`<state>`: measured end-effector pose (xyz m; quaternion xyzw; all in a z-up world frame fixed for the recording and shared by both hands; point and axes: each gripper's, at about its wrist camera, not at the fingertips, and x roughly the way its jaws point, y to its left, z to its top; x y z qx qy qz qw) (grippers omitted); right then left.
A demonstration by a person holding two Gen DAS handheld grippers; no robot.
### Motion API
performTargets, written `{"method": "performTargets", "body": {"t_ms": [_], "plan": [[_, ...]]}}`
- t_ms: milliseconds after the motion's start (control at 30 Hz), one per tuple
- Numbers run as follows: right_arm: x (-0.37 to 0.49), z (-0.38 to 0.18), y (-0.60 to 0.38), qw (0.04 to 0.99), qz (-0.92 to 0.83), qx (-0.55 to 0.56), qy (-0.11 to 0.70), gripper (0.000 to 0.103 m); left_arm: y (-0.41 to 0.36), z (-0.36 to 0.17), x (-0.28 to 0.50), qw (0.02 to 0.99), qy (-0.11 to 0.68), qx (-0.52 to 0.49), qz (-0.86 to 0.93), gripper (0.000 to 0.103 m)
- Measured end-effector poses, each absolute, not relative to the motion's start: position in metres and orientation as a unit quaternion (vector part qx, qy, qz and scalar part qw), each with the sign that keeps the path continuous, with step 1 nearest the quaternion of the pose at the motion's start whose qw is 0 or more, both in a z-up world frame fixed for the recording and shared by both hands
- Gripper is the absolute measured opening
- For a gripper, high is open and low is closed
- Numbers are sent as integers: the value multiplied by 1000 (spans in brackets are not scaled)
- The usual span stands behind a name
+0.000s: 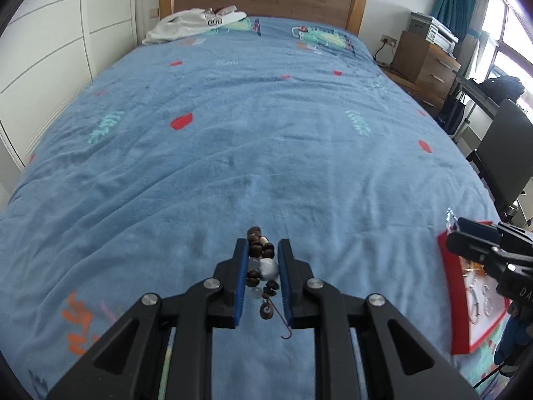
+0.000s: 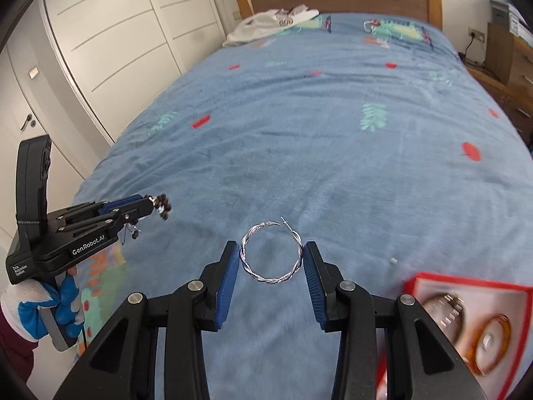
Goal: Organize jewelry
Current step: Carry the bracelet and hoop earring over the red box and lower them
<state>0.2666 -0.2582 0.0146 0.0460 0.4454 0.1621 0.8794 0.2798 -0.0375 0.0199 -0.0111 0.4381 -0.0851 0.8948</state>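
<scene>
Mid-carry, by the look of it: left tool (image 1: pixel 263 250) clamped narrow on a brown beaded earring (image 1: pixel 261 268), hook dangling below the pads; right tool (image 2: pixel 271 250) pinching a twisted silver hoop earring (image 2: pixel 271 255) across its width, pads touching both sides. Both pieces held up clear of the blue bedspread (image 1: pixel 266 133). Red-rimmed tray (image 2: pixel 466 281) low at the right, already holding an amber ring and other pieces. Next, likely: bringing each earring over the tray and easing open gently, minding the loose hook and the springy hoop. Hard to make out: tray blurred and cut off at the frame edge, no compartments discernible; a tiny pale object (image 2: pixel 393 260) lying on the bedspread near the tray, unidentifiable; gloved hand (image 2: pixel 40 303) only partly visible.
</scene>
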Motion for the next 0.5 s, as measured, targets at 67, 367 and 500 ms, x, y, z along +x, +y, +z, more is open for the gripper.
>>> {"method": "performTargets", "body": {"t_ms": [67,367,500], "plan": [[252,27,-267,885,156,50,437,39,-42,34,267,899,429,-10,-87,17],[192,81,-331,910,116,61,394,39,-94,96,220,913,390,-1,-124,17],[170,103,-363,919,96,59,378,39,-134,116,200,913,376,5,-155,17]]}}
